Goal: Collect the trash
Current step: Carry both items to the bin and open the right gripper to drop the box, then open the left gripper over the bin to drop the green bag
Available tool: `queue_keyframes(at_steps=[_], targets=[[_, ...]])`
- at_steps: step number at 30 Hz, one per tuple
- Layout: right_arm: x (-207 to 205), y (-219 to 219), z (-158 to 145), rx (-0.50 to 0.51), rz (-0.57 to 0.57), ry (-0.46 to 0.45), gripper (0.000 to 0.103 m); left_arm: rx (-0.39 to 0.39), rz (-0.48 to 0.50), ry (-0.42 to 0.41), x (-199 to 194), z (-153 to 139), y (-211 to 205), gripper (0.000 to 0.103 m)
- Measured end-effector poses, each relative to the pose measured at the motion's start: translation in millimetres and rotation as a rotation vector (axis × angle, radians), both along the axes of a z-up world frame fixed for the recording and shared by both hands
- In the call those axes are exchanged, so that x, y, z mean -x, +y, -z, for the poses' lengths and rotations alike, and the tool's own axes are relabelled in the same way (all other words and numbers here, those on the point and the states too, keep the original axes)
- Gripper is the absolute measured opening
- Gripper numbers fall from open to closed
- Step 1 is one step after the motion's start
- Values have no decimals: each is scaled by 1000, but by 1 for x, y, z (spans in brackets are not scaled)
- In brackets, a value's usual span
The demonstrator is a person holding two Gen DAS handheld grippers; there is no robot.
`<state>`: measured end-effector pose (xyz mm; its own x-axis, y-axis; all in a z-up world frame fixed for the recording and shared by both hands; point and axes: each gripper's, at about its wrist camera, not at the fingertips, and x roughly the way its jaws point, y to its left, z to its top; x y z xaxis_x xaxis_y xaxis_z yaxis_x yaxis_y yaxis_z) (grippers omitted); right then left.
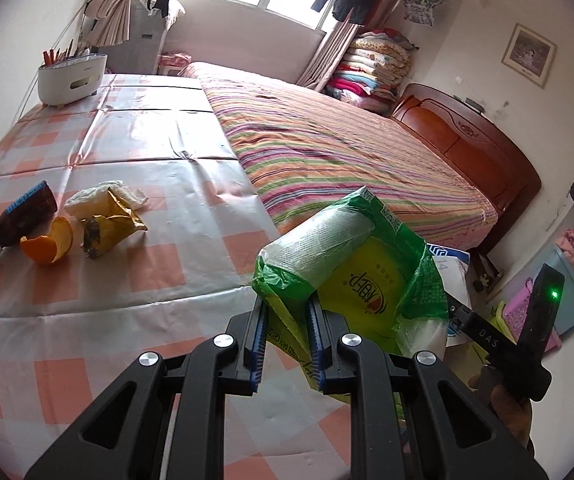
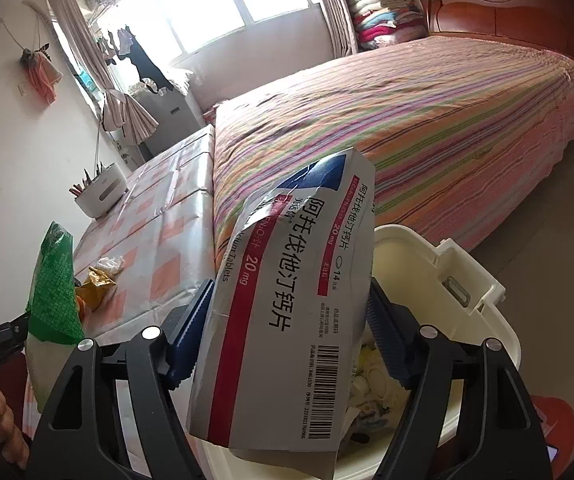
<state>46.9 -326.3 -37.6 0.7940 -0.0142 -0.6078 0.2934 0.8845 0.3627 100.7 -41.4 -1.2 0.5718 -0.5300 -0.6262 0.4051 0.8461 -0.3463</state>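
Between the blue pads of the left gripper (image 1: 285,332), nearest the lens, a green and yellow plastic bag (image 1: 371,280) is clamped by its crumpled edge, the jaws drawn together on it. A white paper roll (image 1: 319,240) shows inside the bag, which hangs just past the worktop's (image 1: 147,152) near edge. Beside it on the right is the black body of the other tool, a green light glowing on it.

Over on the right side, the right gripper (image 2: 287,316) has a flattened medicine box (image 2: 287,320) between its jaws, tilted, its lower end over the cream waste bin (image 2: 459,280). The left pad sits against the box; whether the right pad presses on it I cannot tell. Scraps lie inside the bin.

Farther back on the checked worktop cloth lie a brown bottle (image 1: 23,216) on its side, an orange peel (image 1: 49,242) just beside it, a yellow wrapper (image 1: 113,220) and a crumpled tissue (image 1: 103,196). Beyond them a white holder (image 1: 71,80) stands near the wall. Alongside the worktop is the bed (image 1: 347,148) with a striped cover.
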Motion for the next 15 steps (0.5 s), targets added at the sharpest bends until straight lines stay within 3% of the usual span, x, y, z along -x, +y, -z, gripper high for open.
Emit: queue_keyframes(at_steps=[6,15], targets=[[-6,7,11,-82,-3,42,77,-2,34,-3,5,-4,-19,18],[30,-24,-18,-173,174,-200,78,6,62,-8,11,-6,-44,18]])
